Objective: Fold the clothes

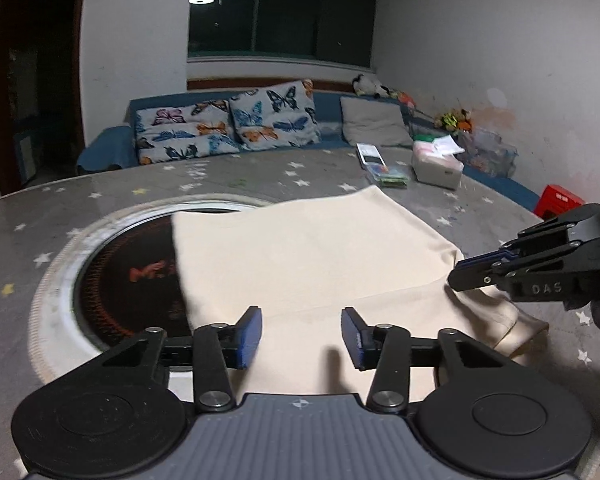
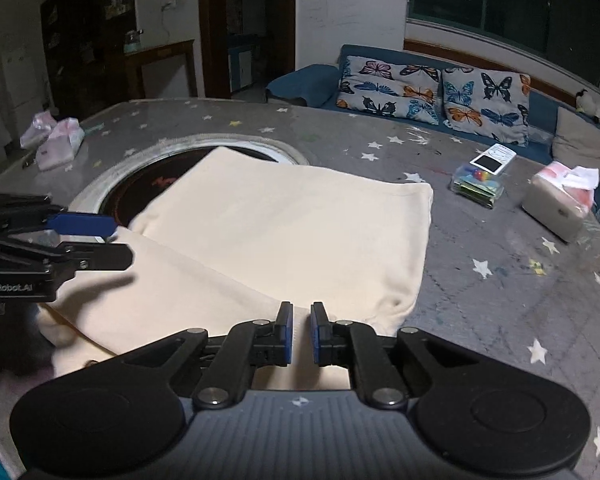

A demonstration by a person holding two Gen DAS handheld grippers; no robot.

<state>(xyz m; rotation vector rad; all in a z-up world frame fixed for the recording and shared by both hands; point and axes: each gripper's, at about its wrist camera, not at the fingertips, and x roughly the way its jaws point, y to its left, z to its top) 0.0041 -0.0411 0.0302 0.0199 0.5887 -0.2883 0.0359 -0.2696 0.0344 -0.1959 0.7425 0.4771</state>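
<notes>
A cream garment (image 1: 312,256) lies folded on the grey star-patterned table (image 1: 236,174), partly covering a round black hotplate (image 1: 128,276). My left gripper (image 1: 302,330) hovers over the garment's near edge, open, with nothing between its blue pads. In the right wrist view it (image 2: 120,242) comes in from the left over a folded layer. My right gripper (image 2: 300,328) is over the near right part of the garment (image 2: 292,224), jaws a narrow slit apart with no cloth pinched in it. From the left wrist its tips (image 1: 458,274) rest at the garment's right corner.
A tissue box (image 2: 556,208), a white remote-like device (image 2: 494,159) and a clear box of coloured bits (image 2: 478,186) sit at the far right. Pink bags (image 2: 56,142) lie far left. A sofa with butterfly cushions (image 1: 228,128) stands behind the table, a red crate (image 1: 562,198) at right.
</notes>
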